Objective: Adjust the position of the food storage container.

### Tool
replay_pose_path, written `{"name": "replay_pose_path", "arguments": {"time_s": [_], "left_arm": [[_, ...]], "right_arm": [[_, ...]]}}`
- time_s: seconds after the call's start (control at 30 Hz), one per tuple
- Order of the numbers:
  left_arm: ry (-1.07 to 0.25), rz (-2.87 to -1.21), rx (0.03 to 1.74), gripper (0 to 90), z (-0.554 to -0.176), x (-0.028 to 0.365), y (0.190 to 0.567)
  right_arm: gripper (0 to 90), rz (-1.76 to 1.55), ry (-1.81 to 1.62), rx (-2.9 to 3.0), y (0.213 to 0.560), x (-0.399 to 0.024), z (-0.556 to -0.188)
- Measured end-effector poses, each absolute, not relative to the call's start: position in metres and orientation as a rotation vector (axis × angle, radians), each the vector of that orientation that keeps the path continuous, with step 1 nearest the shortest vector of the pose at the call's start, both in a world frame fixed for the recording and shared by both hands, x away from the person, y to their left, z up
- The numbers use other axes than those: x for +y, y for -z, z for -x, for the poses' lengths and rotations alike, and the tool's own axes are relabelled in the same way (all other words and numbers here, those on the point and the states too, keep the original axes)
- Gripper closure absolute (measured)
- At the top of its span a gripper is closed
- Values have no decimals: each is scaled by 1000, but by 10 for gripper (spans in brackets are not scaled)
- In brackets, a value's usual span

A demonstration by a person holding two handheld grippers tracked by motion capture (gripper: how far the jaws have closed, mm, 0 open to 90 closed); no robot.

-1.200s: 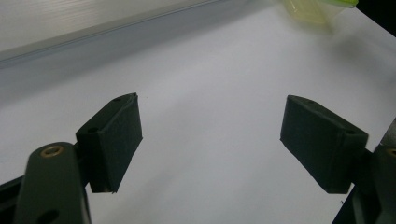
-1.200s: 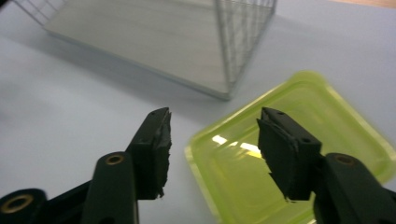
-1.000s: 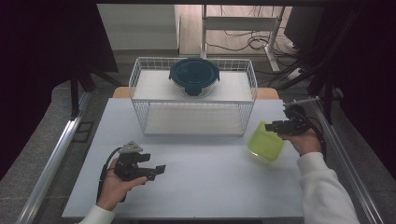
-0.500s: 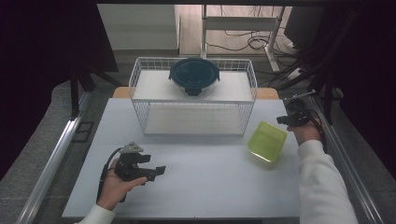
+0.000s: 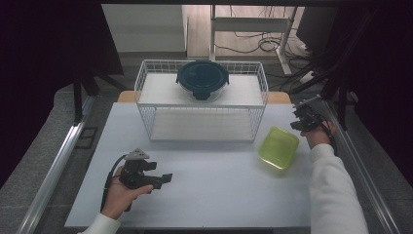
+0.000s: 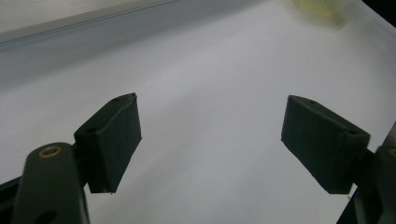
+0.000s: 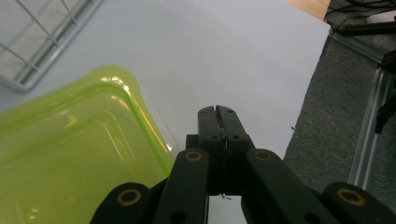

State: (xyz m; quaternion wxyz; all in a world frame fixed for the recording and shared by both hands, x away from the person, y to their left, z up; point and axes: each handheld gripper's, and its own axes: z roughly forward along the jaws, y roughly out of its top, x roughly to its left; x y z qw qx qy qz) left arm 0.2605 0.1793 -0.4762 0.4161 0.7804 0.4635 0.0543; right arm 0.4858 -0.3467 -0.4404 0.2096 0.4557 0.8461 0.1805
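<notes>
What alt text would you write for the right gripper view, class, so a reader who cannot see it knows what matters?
The right gripper has its two black jaws pressed together with nothing between them, over the white table. A translucent yellow-green container lies just to their left, apart from the tips, with the corner of a white wire basket beyond it.

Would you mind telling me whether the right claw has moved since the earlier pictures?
Yes. The right claw has drawn back from the green lid toward the table's right edge, its jaws closing on nothing.
</notes>
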Motion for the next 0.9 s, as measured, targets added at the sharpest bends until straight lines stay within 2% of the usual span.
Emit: {"name": "replay_pose_path", "arguments": {"time_s": [0.5, 0.9], "left_arm": [[-128, -1971, 1165, 197, -260, 177, 477], [-119, -1968, 1166, 196, -259, 176, 476]], "right_arm": [[890, -1257, -428, 2478, 452, -338, -482], [890, -1290, -407, 2542, 453, -317, -451]]}}
